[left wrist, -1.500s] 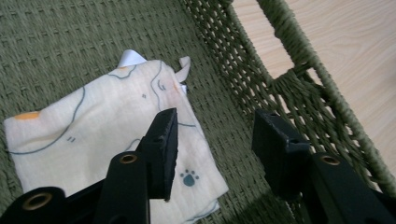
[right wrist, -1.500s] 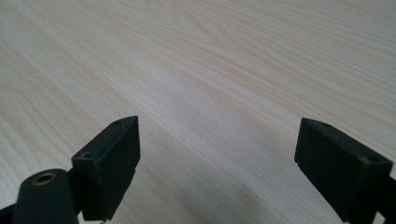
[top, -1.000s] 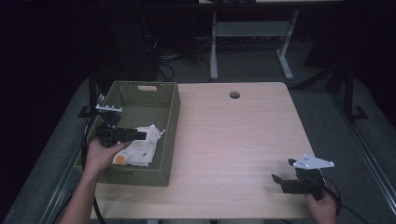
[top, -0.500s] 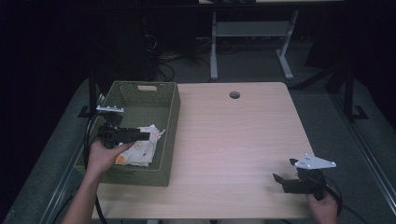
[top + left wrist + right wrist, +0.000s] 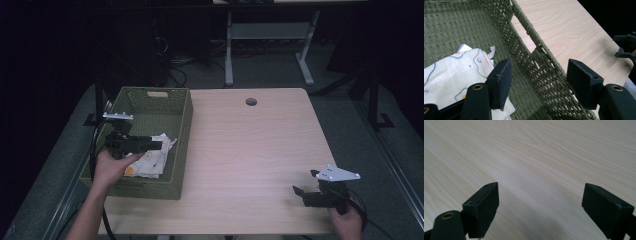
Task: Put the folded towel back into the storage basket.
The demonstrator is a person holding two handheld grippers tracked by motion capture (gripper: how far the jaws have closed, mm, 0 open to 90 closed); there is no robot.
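My left gripper has its jaws spread wide with nothing between them; in the left gripper view they straddle the basket's near wall, one jaw low left over the cloth, the other low right above the rim. The cloth, white with faint outlined shapes and small orange marks, lies crumpled on the basket floor at the left of that frame. The woven green basket runs diagonally from top centre to bottom right, a handle slot cut in its wall at mid-frame. Beyond it the pale wood table fills the upper right, and my other gripper shows dark at the far right edge. From the high view, my left gripper hangs over the basket at left of centre, my left hand gripping it, the cloth just beneath the jaw tips. My right gripper also has its jaws parted wide and empty, just above bare wood grain. In the high view it sits in the lower right, well apart from the basket, grey plate on top, my right hand at the bottom edge. A round hole marks the table's far side, top centre.
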